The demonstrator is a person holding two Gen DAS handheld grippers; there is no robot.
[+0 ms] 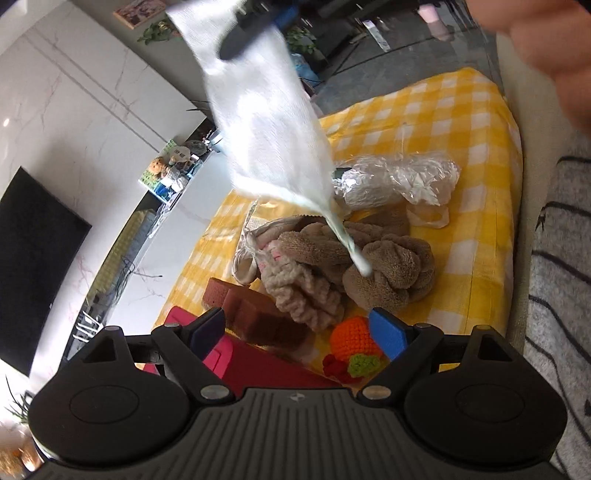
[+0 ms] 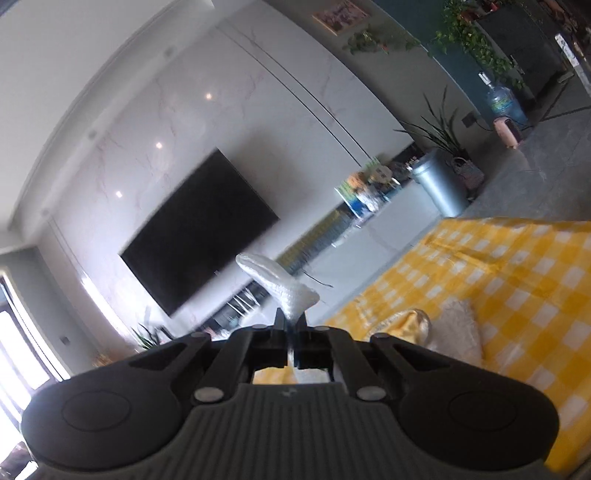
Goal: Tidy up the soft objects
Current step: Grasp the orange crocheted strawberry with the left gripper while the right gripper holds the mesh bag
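Note:
My right gripper (image 2: 293,323) is shut on a white cloth (image 2: 280,282), whose top sticks out above the fingers. In the left wrist view that gripper (image 1: 255,29) holds the white cloth (image 1: 266,122) high, and it hangs down to the pile. My left gripper (image 1: 299,332) is open and empty, low near the front of the pile. The pile lies on a yellow checked cloth (image 1: 461,122): a brown knotted towel (image 1: 388,269), a beige knitted piece (image 1: 303,291), a brown sponge block (image 1: 258,314), an orange crocheted fruit (image 1: 351,339) and a clear plastic bundle (image 1: 399,181).
A pink box (image 1: 221,354) sits under my left finger. A striped grey fabric (image 1: 554,295) lies to the right. A hand (image 1: 546,48) shows at top right. A television (image 2: 199,229), a white console (image 2: 369,236) and a grey bin (image 2: 439,184) stand beyond.

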